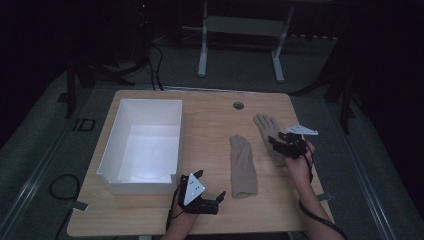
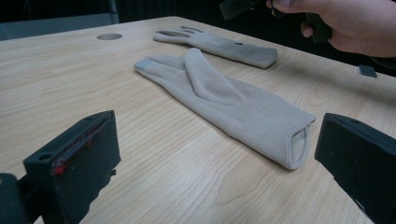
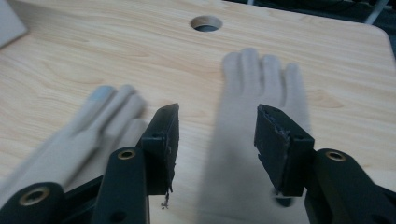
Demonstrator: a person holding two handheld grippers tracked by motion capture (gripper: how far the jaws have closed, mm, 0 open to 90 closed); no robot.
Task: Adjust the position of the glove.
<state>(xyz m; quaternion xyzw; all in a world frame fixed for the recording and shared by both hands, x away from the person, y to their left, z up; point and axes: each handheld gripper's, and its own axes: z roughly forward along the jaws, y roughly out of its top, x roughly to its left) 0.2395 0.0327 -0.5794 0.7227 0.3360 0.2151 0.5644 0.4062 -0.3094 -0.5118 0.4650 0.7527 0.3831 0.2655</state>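
Two beige gloves lie flat on the wooden table [image 1: 210, 120]. The nearer glove [image 1: 243, 167] [image 2: 224, 100] rests mid-table with its cuff toward me. Just left of that cuff, by the front edge, my left gripper [image 1: 211, 184] [image 2: 217, 135] is open with bare table between its jaws. The farther glove [image 1: 265, 127] [image 2: 224, 46] [image 3: 252, 79] lies to the right. Above it hovers my right gripper [image 1: 277, 141] [image 3: 217, 126], open, its pads clear of the fabric. The nearer glove's fingers [image 3: 93, 121] appear blurred at the left of the right gripper view.
A white open box [image 1: 150, 101] stands on the table's left half. A round cable hole [image 1: 238, 105] [image 3: 206, 22] sits near the far edge. A hand [image 2: 345, 23] holds the right gripper. Dark floor and a frame's legs lie beyond the table.
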